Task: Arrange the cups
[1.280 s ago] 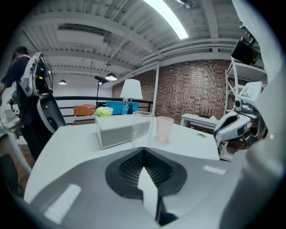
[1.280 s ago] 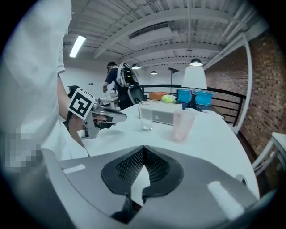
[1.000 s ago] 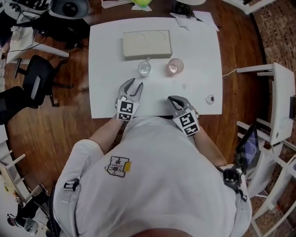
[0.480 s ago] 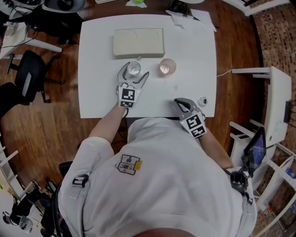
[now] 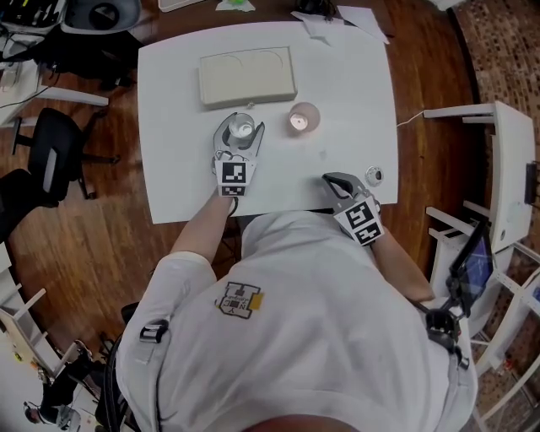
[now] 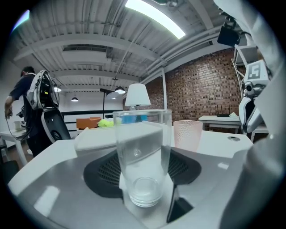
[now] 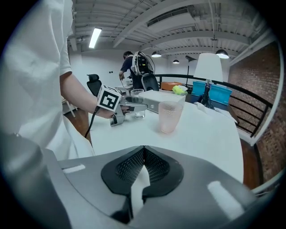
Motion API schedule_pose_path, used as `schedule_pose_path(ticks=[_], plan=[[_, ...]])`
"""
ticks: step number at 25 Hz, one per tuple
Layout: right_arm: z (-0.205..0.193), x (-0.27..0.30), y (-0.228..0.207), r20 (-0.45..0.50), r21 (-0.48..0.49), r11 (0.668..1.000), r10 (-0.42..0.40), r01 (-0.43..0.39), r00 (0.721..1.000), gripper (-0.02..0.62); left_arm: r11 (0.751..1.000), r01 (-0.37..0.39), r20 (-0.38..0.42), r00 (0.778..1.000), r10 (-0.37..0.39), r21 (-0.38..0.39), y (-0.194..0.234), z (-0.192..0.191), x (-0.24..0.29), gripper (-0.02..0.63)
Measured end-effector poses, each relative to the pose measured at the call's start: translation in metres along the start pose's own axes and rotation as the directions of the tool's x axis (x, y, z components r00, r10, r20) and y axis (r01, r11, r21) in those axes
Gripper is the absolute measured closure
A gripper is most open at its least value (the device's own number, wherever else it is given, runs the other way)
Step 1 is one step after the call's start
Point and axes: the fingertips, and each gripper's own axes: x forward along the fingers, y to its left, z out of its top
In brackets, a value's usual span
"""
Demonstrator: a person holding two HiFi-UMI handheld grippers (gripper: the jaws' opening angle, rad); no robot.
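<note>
Lowest on the tabletop (image 5: 169,186), at its lower right edge, the right gripper (image 5: 331,180) rests with its jaws pressed together and nothing between them; its own view shows the two dark pads meeting along one line. Just right of it lies a small round metal-rimmed object (image 5: 375,175), too small to name.

Higher, at centre left, the left gripper (image 5: 243,123) has its jaws drawn in round the clear glass (image 5: 242,129). In the left gripper view the glass fills the gap, and the pads look to sit against its walls on both sides. Its base appears to stand on the tabletop, so I judge it gripped but not yet lifted.

To the right of that glass, near but apart from it, stands the pink cup (image 5: 304,118), upright. Above both lies a beige tray (image 5: 246,76) with two faint round recesses, likely the places meant for the cups. Loose papers (image 5: 342,17) lie at the top edge.

The glass is smooth and tapers toward its base, so a light squeeze could let it slide down or twist as it rises. A hard squeeze low on the wall could tip it. The outer jaw passes close to the pink cup, and a swing to the right could knock it over. The tray's raised edge could also catch the base if the glass is carried low.
</note>
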Motion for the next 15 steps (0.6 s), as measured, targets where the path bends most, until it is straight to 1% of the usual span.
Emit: schedule_pose_path(ticks=[8,12,15], plan=[[0.034,0.02,0.014,0.049,-0.056,0.998,0.025,-0.022,0.998,0.595,0.998,0.063,-0.037,0.997,-0.063,0.016,-0.005,-0.002,-0.009,0.33],[0.044,0.03,0.029,0.065,-0.069,0.997,0.045,-0.04,0.997,0.595,0.998,0.067,-0.027,0.997,-0.066,0.013,0.002,0.007,-0.022,0.33],[0.051,0.033,0.037,0.082,-0.069,0.997,0.043,-0.037,0.996,0.595,0.997,0.07,-0.009,0.998,-0.069,0.022,0.01,0.021,-0.031,0.33]])
